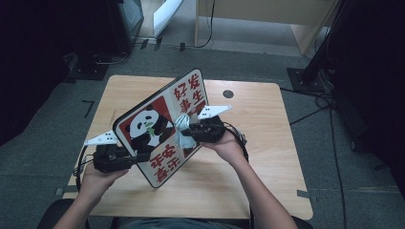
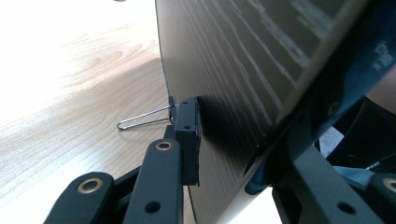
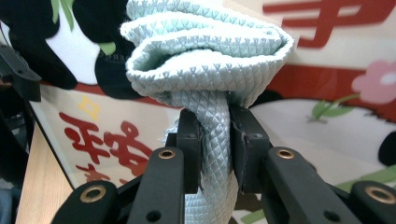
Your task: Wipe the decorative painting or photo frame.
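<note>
Left hand (image 1: pixel 98 179): it comes up from the bottom edge at the left and holds the left gripper.
Left gripper (image 1: pixel 143 156): black, with a white three-cornered plate on top. It sits low, by the near left edge of the board.
Left jaws: they pinch the edge of the board. In the left gripper view one black pad presses on the dark back of the board (image 2: pixel 233 70) and the other jaw is on its far side.
Wire clip (image 2: pixel 144 119): a thin metal loop sticks out from the board's edge, just by the jaw pad, over the tabletop.
Board (image 1: pixel 160 126): a big flat picture board with round corners. It is held up off the tabletop and tilted, the far corner high and the near corner low. It has a black and white panda on red, and red writing on cream.
Cloth (image 1: pixel 183 130): pale blue-green, with a small bumpy diamond pattern. It is bunched up and touches the front of the board near the middle, beside the panda.
Right jaws: pressed tight on a twisted neck of the cloth (image 3: pixel 205 60), with the puffy part sticking out past the tips.
Right gripper (image 1: pixel 187 134): black, with a white plate on top, pointing left at the board.
Right hand (image 1: pixel 228 145): it holds the right gripper, to the right of the board.
Tabletop (image 1: pixel 267 157): light wood, under it all, with a small dark round hole (image 1: pixel 228 94) near the far edge.
</note>
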Demonstrator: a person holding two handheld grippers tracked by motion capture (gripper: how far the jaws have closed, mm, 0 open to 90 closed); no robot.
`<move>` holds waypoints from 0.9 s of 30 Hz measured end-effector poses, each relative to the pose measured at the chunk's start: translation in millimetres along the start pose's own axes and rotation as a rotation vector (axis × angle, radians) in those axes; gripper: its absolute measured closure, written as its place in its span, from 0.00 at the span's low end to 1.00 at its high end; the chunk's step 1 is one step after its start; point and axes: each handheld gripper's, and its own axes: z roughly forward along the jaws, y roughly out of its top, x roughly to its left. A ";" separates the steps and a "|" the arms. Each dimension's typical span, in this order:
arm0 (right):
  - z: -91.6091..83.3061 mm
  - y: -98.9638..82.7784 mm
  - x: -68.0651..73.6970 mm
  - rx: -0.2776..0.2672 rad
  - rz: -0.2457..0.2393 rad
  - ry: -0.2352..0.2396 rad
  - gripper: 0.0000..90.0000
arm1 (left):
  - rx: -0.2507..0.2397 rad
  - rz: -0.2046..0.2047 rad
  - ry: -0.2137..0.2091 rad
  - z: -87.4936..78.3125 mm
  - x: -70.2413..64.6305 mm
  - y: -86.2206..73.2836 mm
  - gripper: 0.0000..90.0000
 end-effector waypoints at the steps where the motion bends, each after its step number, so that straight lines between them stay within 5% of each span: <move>1: 0.3 -1.6 -0.3 0.005 -0.001 0.000 0.84 | 0.000 0.000 0.000 0.0 0.0 0.0 0.79; 27: 9.2 -29.0 -10.7 0.091 0.028 0.059 0.85 | 0.000 0.001 -0.001 0.0 0.3 0.2 0.79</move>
